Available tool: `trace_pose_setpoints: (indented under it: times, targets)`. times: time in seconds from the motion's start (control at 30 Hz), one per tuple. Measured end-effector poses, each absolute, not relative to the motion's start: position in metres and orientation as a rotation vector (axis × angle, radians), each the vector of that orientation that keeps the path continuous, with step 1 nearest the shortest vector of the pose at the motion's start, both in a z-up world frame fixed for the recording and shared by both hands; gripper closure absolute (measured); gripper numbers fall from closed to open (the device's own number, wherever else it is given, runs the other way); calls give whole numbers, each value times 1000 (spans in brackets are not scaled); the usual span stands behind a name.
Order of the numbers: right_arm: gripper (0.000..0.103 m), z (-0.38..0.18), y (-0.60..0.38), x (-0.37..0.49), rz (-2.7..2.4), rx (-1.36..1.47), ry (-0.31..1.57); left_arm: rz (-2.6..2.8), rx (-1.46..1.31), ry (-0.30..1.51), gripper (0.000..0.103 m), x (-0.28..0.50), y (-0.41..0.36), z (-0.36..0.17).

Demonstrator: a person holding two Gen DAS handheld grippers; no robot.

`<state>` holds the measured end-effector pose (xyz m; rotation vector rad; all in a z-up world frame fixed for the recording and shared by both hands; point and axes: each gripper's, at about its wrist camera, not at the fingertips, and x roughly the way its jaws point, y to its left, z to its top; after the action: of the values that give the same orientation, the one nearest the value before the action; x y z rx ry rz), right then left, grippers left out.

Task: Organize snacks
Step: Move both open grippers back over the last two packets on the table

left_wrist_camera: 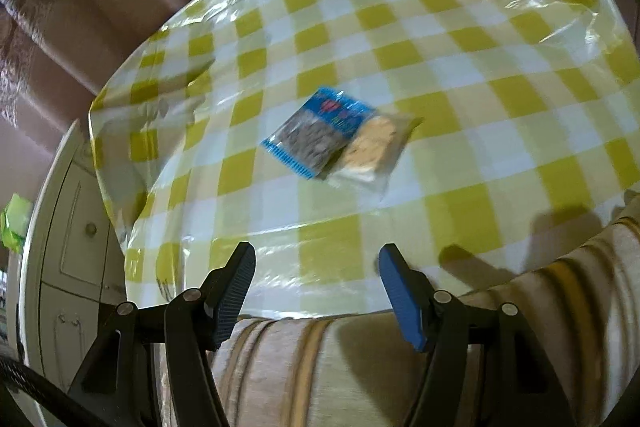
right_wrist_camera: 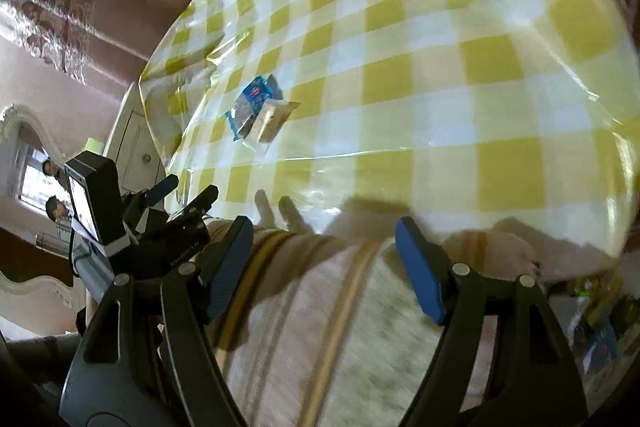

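Left tool (left_wrist_camera: 316, 259) jaws apart, nothing btwn them. Right tool (right_wrist_camera: 324, 231) also apart, empty, over striped fabric (right_wrist_camera: 320, 307) at desk (left_wrist_camera: 460, 67) edge. Blue snack pack (left_wrist_camera: 316, 131) overlaps clear cracker pack (left_wrist_camera: 376, 147) mid-desk on yellow check cloth, well apart from both tools.

Gleaming under glossy clear plastic film over yellow-checked tablecloth (left_wrist_camera: 440, 67); crinkling in shiny transparent snack packets (left_wrist_camera: 336, 139); showing ribbed matt blue pads (left_wrist_camera: 400, 295); lying soft as striped woven fabric (left_wrist_camera: 320, 367).
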<state>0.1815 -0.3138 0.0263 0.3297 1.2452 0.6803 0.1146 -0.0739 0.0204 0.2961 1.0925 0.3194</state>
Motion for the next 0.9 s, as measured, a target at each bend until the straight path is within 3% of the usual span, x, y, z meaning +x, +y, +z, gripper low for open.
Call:
trace_pose_setpoints:
  times: [0.9]
  targets:
    - [26, -23, -161, 225, 684, 244, 1357, 370, 128, 1145, 38, 130, 26, -2]
